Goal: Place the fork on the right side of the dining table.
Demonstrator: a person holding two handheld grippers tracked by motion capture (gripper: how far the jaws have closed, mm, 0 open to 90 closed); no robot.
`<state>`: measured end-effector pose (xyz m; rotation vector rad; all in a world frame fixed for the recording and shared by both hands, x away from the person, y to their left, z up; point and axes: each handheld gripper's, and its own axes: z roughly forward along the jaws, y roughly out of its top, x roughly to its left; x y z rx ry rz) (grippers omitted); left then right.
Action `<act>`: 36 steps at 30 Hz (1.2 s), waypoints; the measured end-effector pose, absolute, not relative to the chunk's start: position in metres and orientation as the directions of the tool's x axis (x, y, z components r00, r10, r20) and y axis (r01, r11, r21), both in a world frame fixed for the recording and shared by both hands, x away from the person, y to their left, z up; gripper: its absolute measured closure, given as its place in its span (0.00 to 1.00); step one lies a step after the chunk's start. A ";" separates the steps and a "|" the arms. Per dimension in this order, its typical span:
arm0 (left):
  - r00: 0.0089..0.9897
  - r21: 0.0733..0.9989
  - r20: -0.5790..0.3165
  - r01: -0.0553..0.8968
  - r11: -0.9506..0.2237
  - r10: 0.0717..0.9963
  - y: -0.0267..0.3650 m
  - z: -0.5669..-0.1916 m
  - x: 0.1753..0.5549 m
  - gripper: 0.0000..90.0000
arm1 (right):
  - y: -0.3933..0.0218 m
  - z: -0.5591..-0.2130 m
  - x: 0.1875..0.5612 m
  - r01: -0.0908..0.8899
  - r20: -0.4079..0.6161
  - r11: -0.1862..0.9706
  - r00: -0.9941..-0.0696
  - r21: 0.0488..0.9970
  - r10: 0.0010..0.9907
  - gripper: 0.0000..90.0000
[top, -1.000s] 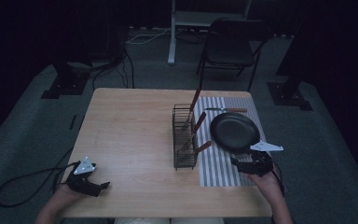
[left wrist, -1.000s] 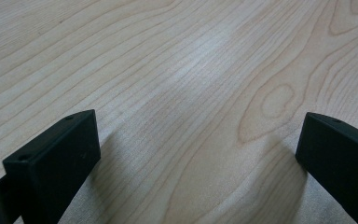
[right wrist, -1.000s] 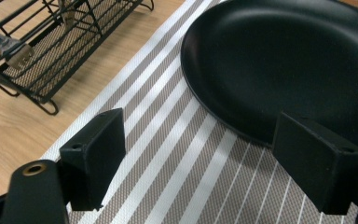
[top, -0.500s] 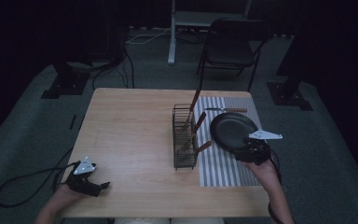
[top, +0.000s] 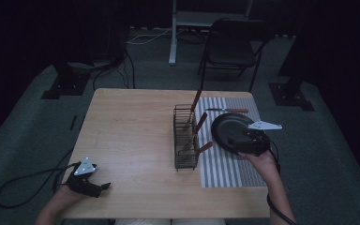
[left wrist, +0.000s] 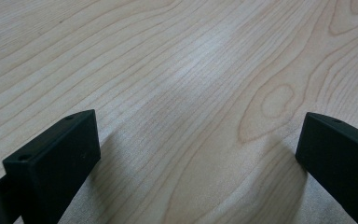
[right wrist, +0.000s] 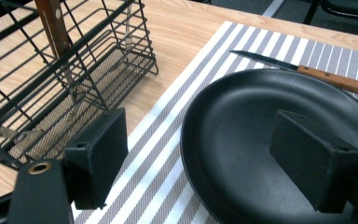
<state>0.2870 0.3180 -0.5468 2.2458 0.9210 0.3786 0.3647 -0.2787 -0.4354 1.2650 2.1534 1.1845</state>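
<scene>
Two tools, both wide and empty. I have the right tool [right wrist: 200,163] straddling the pan [right wrist: 279,144] rim, pan beside the rack [top: 186,138]. Risk, I judge: a shallow bite lets it tip onto the knife [right wrist: 307,70]. Left tool [top: 90,180] idles well apart on the desk [top: 131,136].

Table [left wrist: 177,70]: pale wood, smooth, matt grain. Pan [right wrist: 242,140]: black, smooth, soft sheen. Mat [right wrist: 168,154]: woven cloth, grey-and-white stripes. Rack [right wrist: 102,60]: thin black wire, mesh floor. Knife [right wrist: 307,70]: metal blade, wooden handle. Gripper jaws: matt black plastic.
</scene>
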 end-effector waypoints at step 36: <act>0.708 0.681 0.013 0.511 -0.525 0.706 0.318 -0.547 0.287 0.00 | -0.243 -0.414 0.416 0.517 0.119 0.222 -0.547 0.827 0.828 0.24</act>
